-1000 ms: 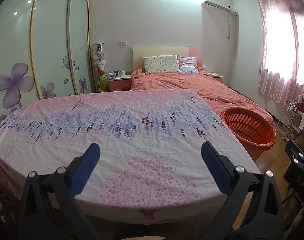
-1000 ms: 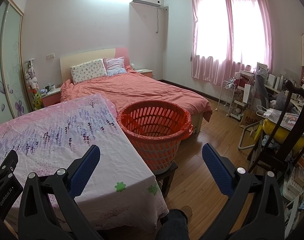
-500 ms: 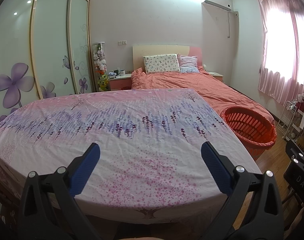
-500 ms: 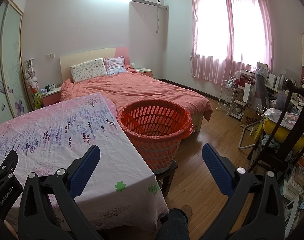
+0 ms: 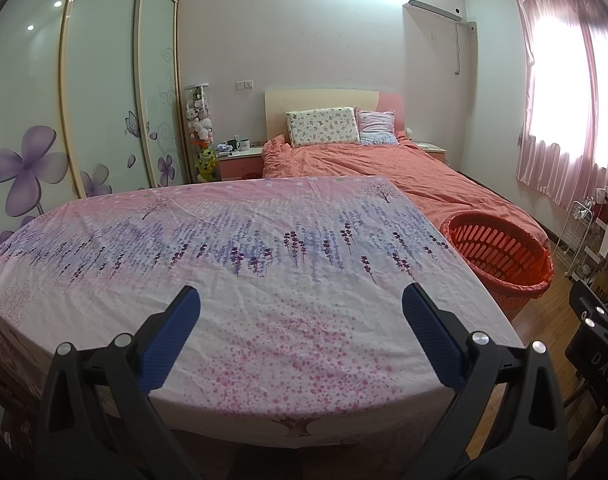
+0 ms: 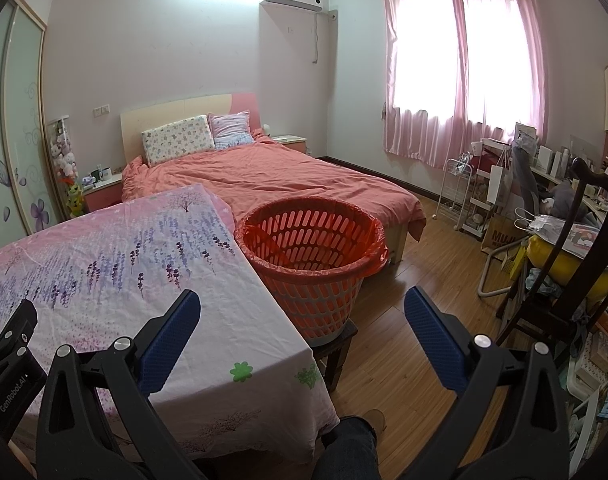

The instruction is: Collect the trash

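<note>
Right wrist view: round orange slotted basket (image 6: 309, 258), orange-lined.

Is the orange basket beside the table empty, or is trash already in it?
Looks empty: the orange basket shows only its slotted walls and red liner inside. Its very bottom is hidden, so cannot tell fully.

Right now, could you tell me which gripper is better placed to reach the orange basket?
Right. The right gripper faces the orange basket, close ahead beside the table. The left gripper faces bare tablecloth, with the basket off at its right edge. Both are open, holding nothing.
</note>
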